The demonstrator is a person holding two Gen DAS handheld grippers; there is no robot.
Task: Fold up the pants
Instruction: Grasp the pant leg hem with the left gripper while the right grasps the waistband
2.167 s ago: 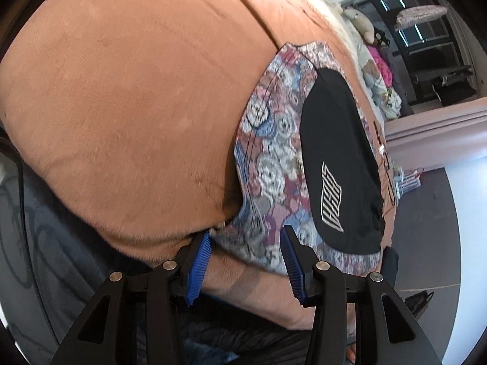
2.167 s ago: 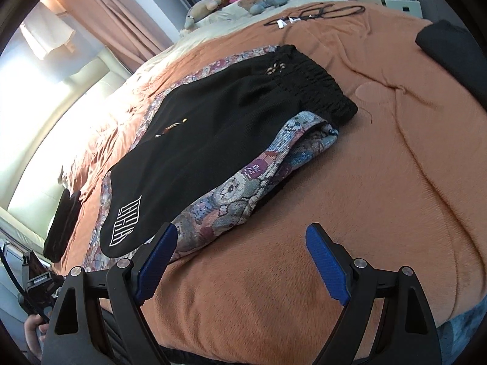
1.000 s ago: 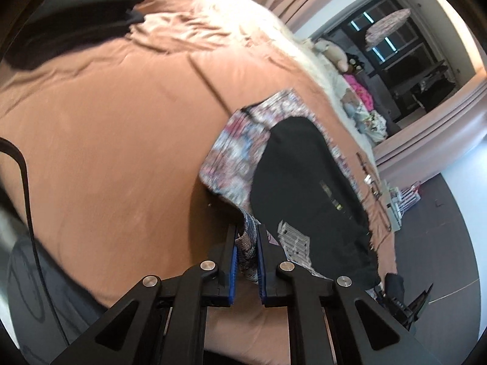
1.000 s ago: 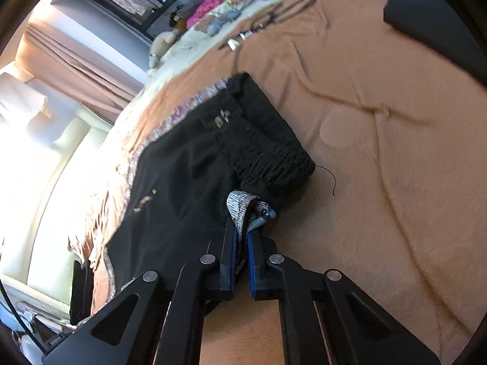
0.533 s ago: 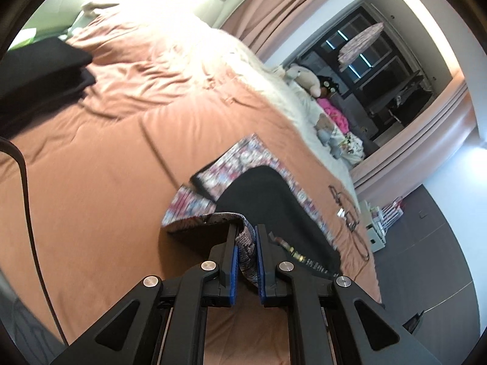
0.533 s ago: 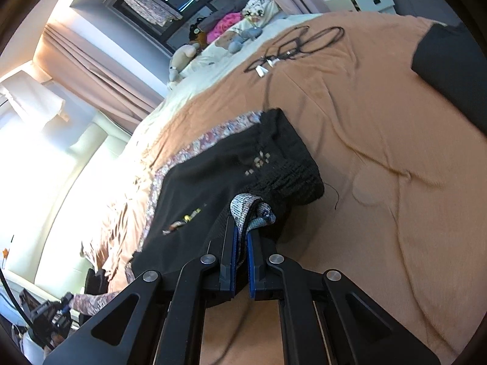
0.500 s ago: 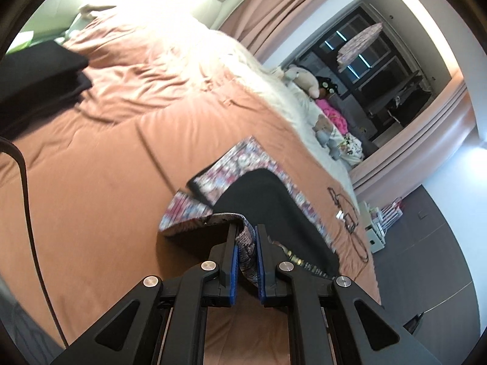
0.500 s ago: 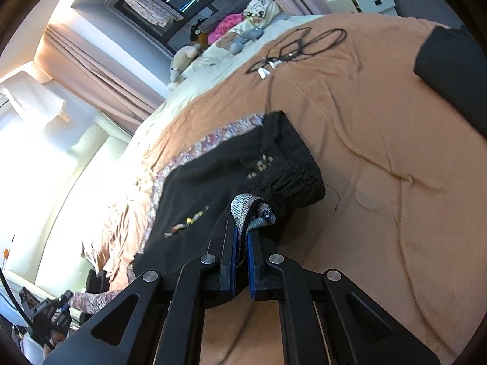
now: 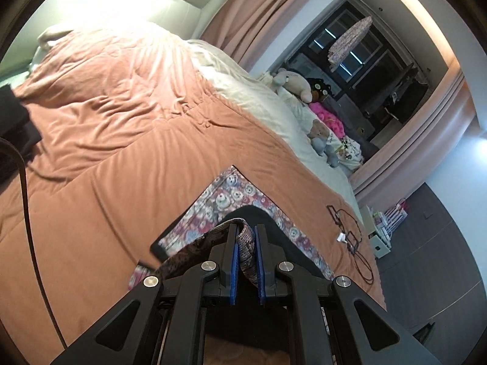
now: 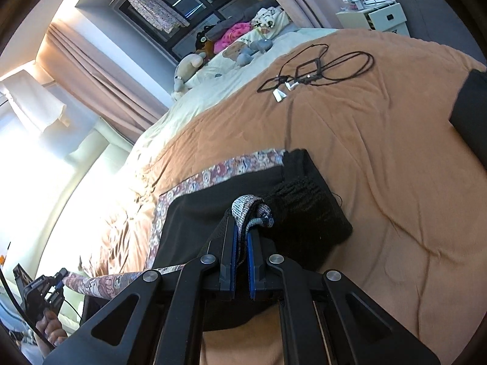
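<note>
no readable text, labels, brands, or numbers

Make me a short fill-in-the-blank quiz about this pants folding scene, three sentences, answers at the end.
1. Both the left tool and the right tool are shut on an edge of the ____.
2. The patterned pants lie on an ____-brown bedspread.
3. In the right wrist view, a coiled black ____ with white plugs lies on the bedspread beyond the pants.

Answers: pants; orange; cable
</note>
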